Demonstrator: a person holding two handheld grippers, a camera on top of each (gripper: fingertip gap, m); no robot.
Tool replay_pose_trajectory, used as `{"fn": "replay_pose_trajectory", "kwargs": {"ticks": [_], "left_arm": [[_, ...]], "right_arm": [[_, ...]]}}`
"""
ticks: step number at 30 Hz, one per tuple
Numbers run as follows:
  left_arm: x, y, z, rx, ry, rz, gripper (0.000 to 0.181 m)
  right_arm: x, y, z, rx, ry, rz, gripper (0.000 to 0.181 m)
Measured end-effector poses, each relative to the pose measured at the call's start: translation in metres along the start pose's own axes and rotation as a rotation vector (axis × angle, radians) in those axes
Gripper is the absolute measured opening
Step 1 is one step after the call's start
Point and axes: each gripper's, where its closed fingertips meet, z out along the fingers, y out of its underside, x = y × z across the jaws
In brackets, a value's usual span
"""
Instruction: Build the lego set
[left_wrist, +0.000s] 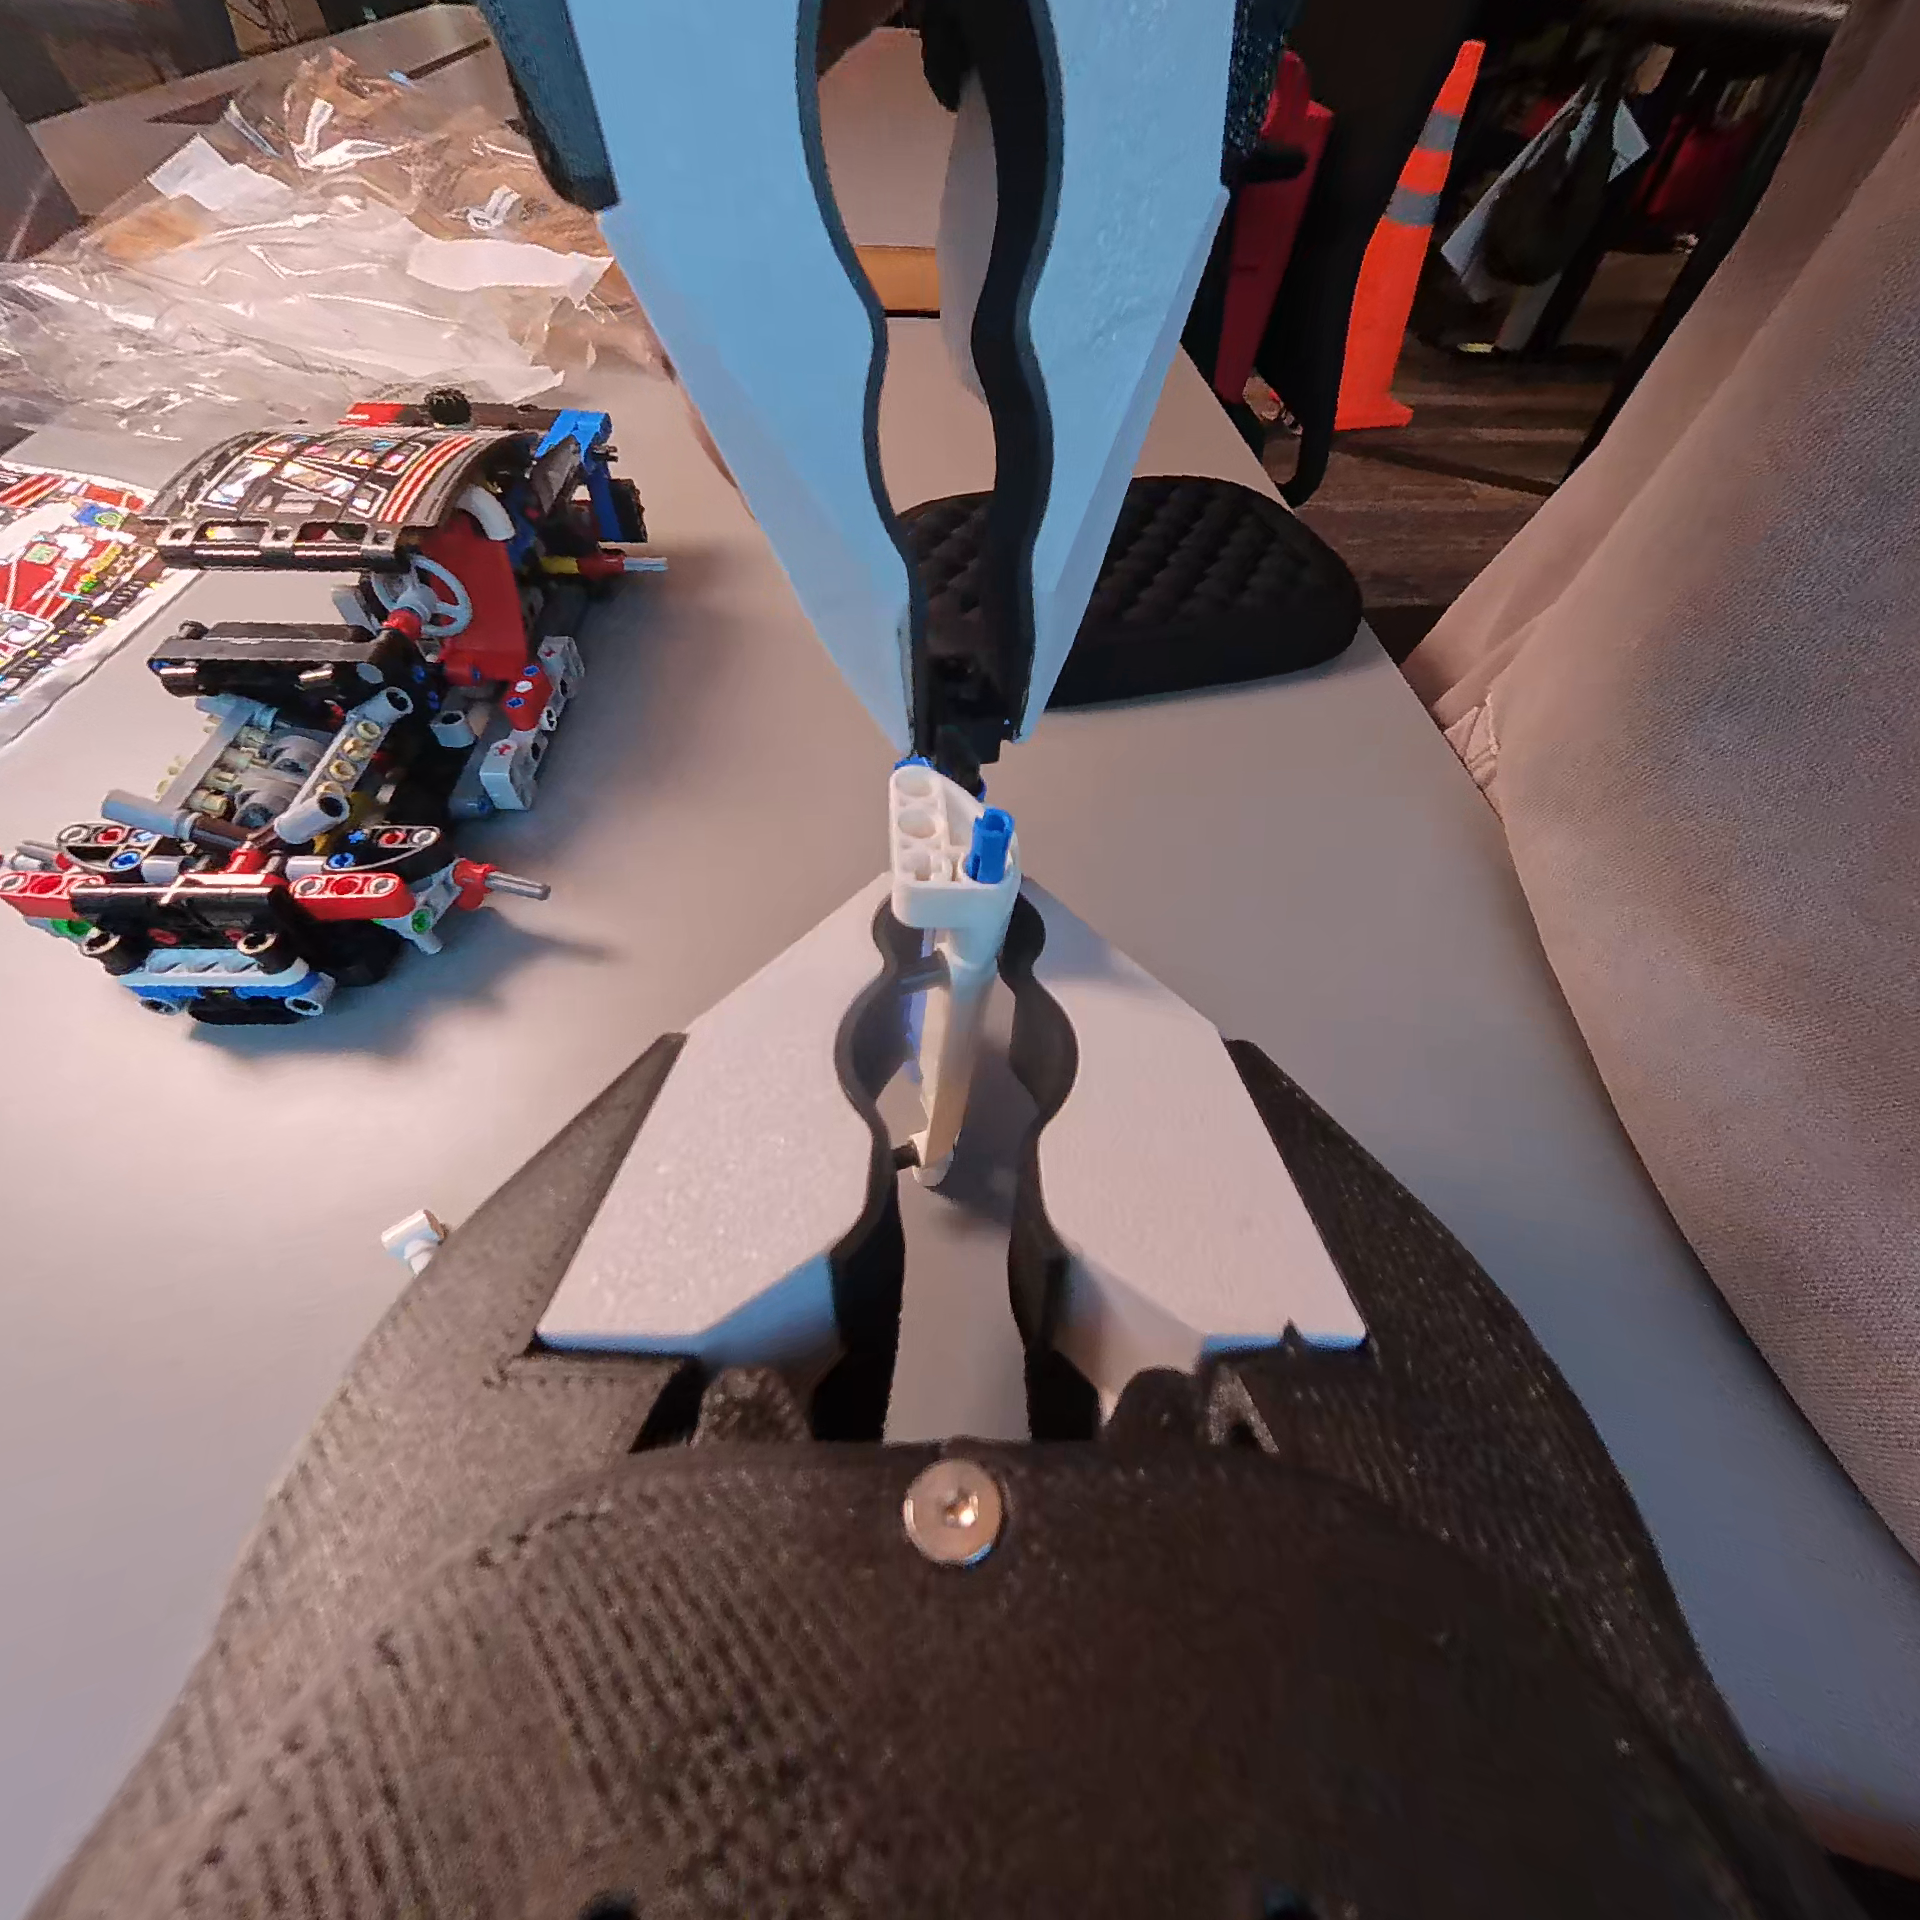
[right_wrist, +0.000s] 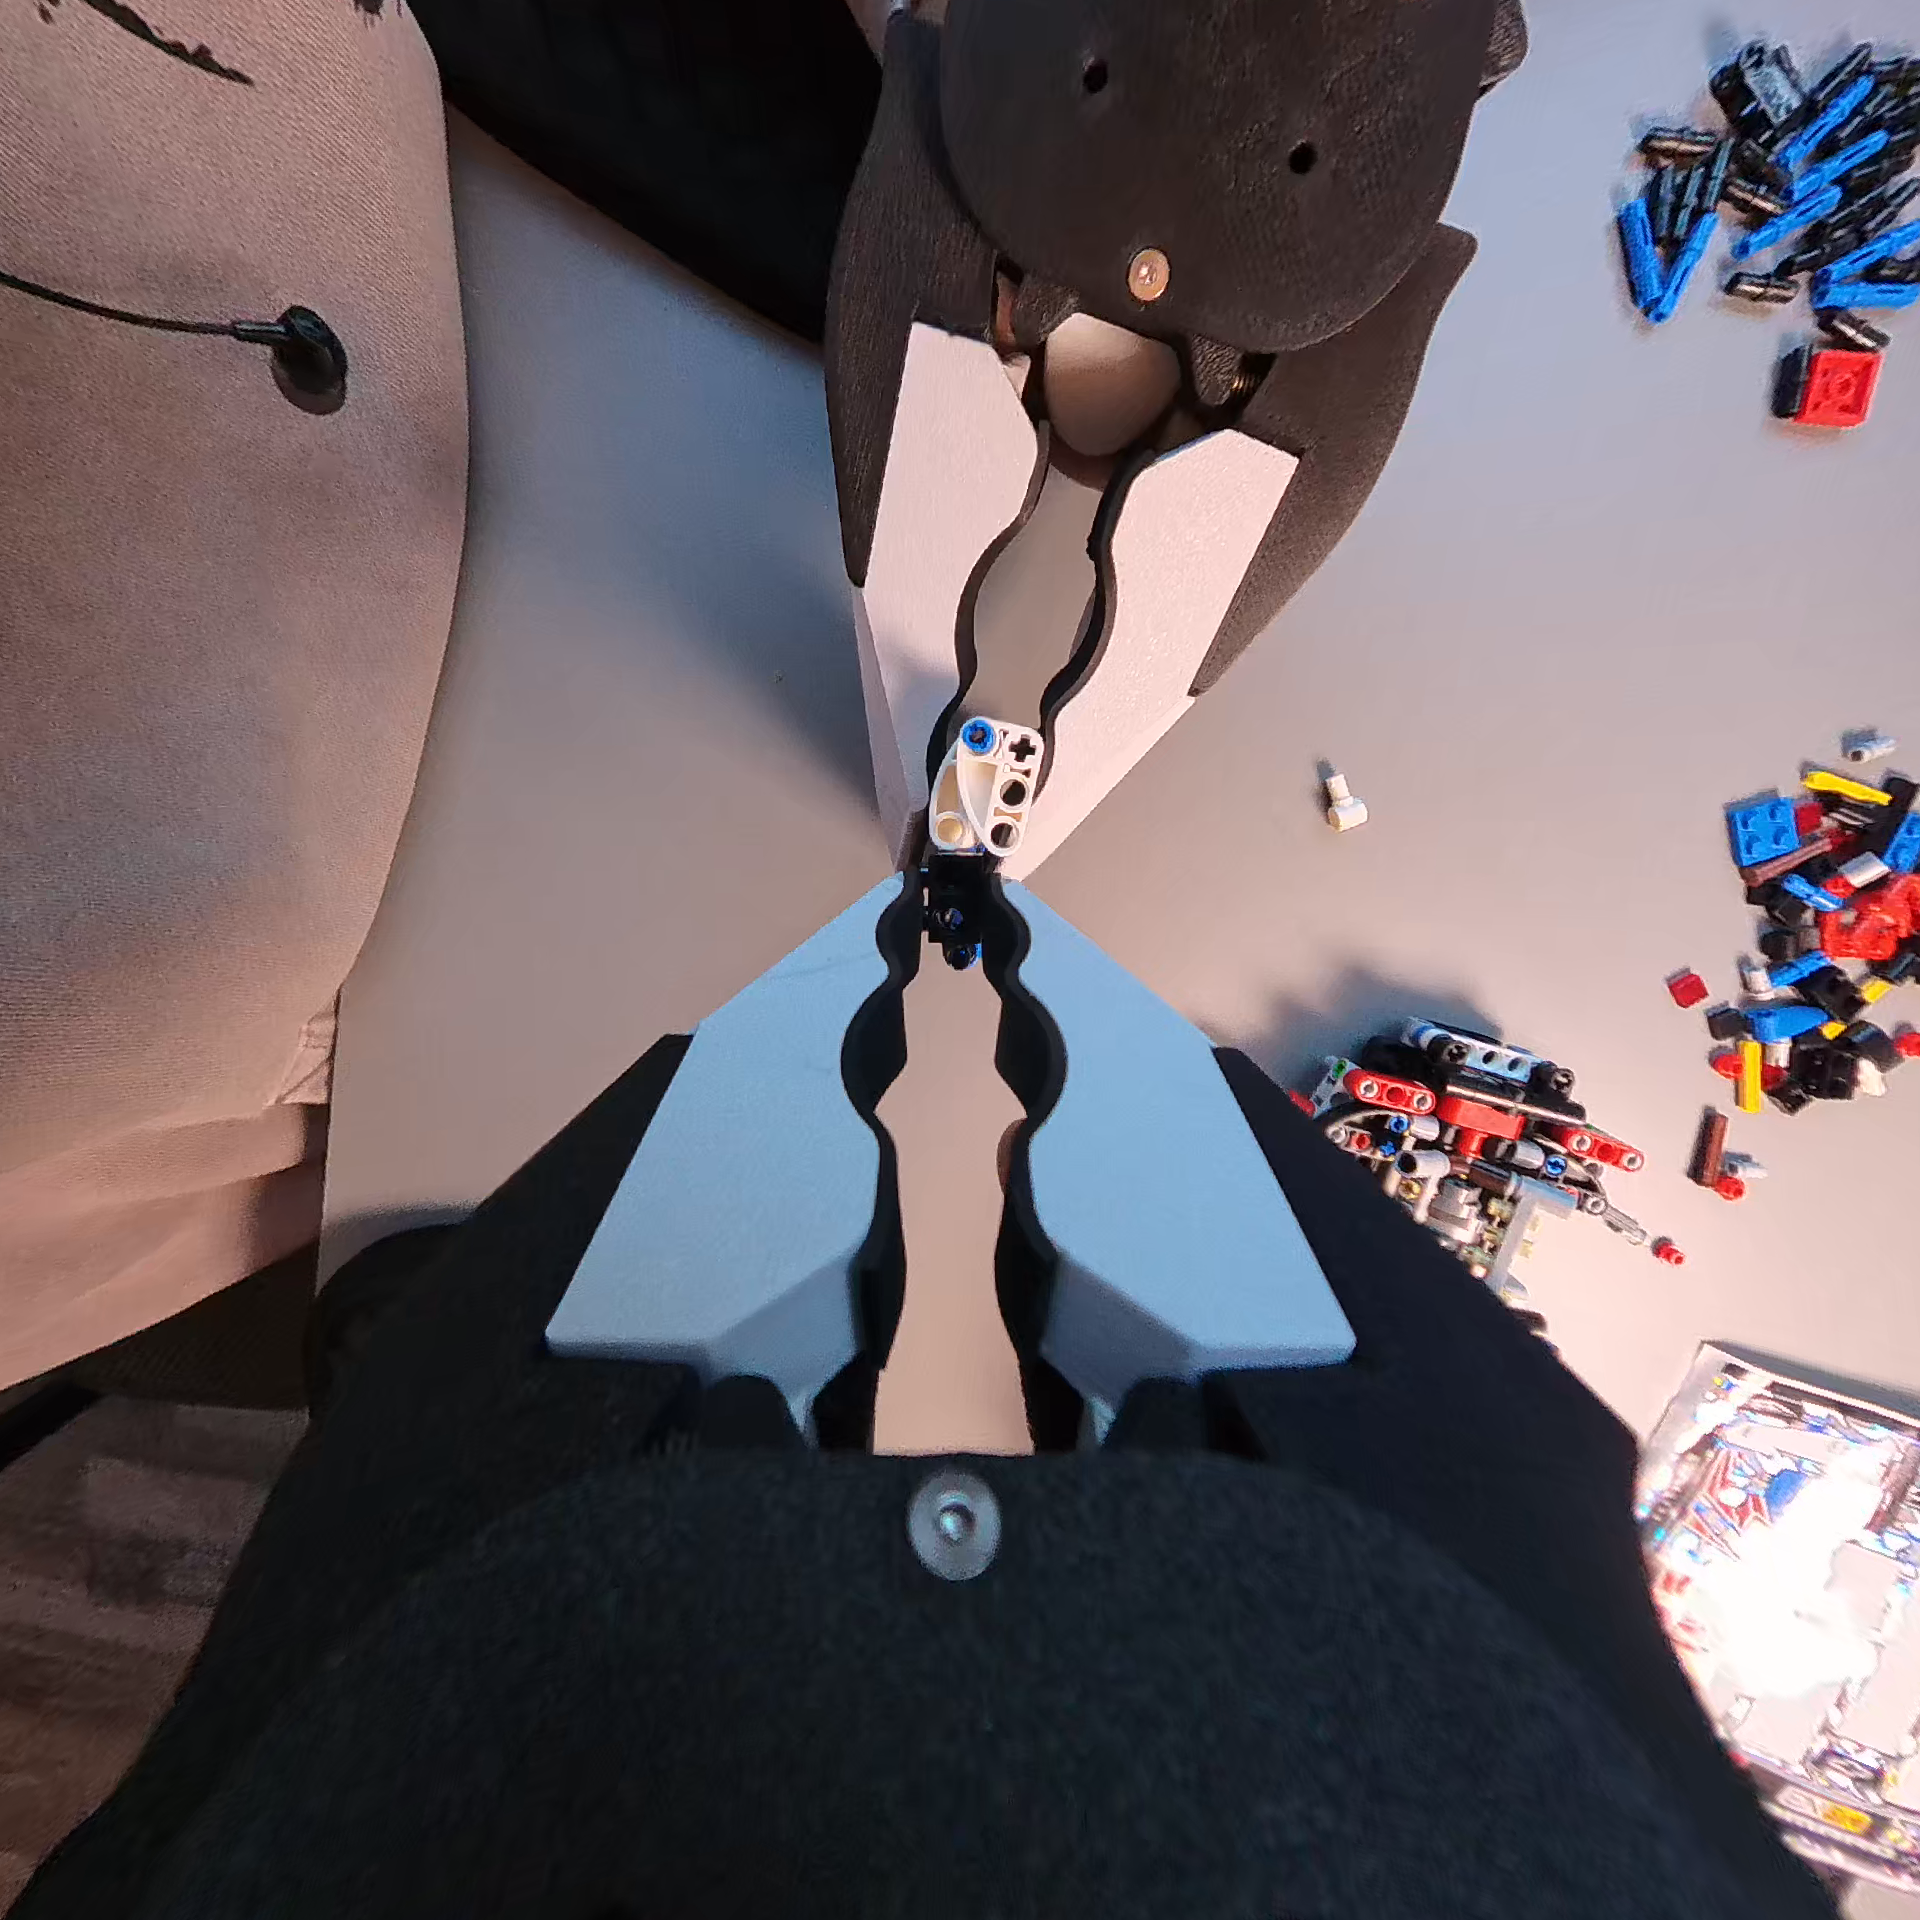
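Observation:
My left gripper (left_wrist: 951, 909) is shut on a white curved Lego panel (left_wrist: 940, 862) that carries a blue pin (left_wrist: 987, 836). My right gripper (right_wrist: 956, 899) is shut on a small black Lego connector (right_wrist: 954, 914). The two grippers meet tip to tip above the grey table (left_wrist: 675, 1091), and the black connector (left_wrist: 961, 727) touches the end of the white panel (right_wrist: 987, 790). The right gripper (left_wrist: 961, 732) comes down from the top of the left wrist view. The left gripper (right_wrist: 971, 842) comes from the top of the right wrist view. The partly built red, black and blue car (left_wrist: 312, 727) lies to the left.
The car also shows in the right wrist view (right_wrist: 1475, 1143). Piles of loose bricks (right_wrist: 1829, 935) and blue and black pins (right_wrist: 1787, 187) lie beyond it. There is an instruction booklet (right_wrist: 1797, 1558), plastic bags (left_wrist: 291, 239), a small white piece (right_wrist: 1340, 805), and a person's beige clothing (left_wrist: 1714, 727) at the table edge. Left and right tips are no more than a few centimetres apart. The small white piece (right_wrist: 1340, 805) is about 12 cm from my left fingertips.

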Motion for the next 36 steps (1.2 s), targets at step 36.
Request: {"fn": "replay_pose_trajectory", "kwargs": {"ticks": [36], "left_arm": [[0.000,0.000,-0.001,0.014,0.055,-0.019,0.013]], "right_arm": [[0.000,0.001,0.004,0.101,-0.052,0.027,0.009]]}}
